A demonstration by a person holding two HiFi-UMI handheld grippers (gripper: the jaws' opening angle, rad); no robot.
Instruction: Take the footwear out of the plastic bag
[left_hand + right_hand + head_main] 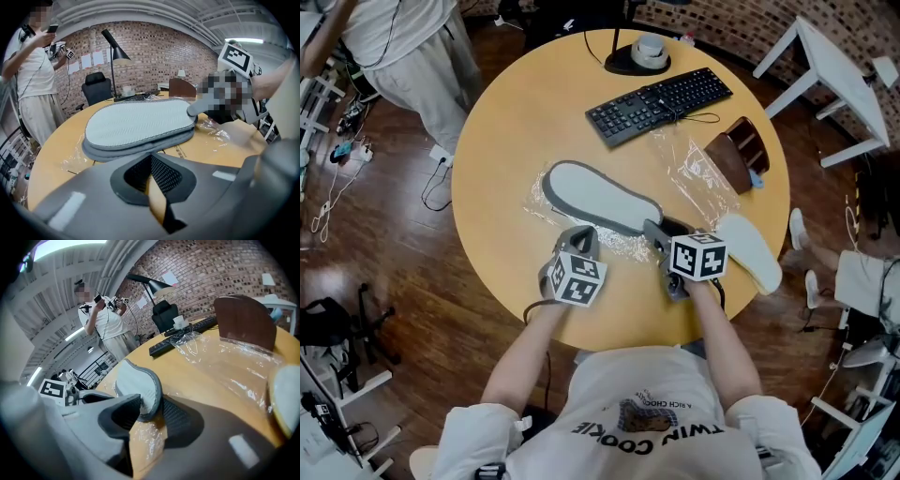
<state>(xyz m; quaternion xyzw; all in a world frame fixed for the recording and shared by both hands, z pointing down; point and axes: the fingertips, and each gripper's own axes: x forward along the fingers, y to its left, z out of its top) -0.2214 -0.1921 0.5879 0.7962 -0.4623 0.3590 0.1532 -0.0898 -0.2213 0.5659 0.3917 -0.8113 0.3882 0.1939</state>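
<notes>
Right gripper (149, 405) stands with its jaws apart around one end of the grey slipper (600, 199), the rim lying between the two pads. I see no clear squeeze, so I judge it a loose guide rather than a firm hold, enough to steer the slipper clear of the film. Left gripper (151, 161), just beside it, has its jaws drawn together at the tips, with only a sliver of table showing behind them. It sits at the crumpled near edge of the plastic bag (619, 246), probably to keep the film from sliding along with the slipper.

The slipper lies sole up in the middle of the round table (516, 122), on top of the flattened bag, whose film shows past its far-left side and along its near side. The sole looks bare, so it seems mostly or wholly out. A second, pale slipper (750, 251) lies apart at the table's right edge. A second clear bag (694, 164) lies flat between the keyboard (658, 103) and a brown object (736, 155), likely set aside as done.

Whether any film is nipped between the left jaws I cannot tell, as it is clear and thin. The grey slipper's upper faces the table and is hidden, so part of it may be inside the bag.
</notes>
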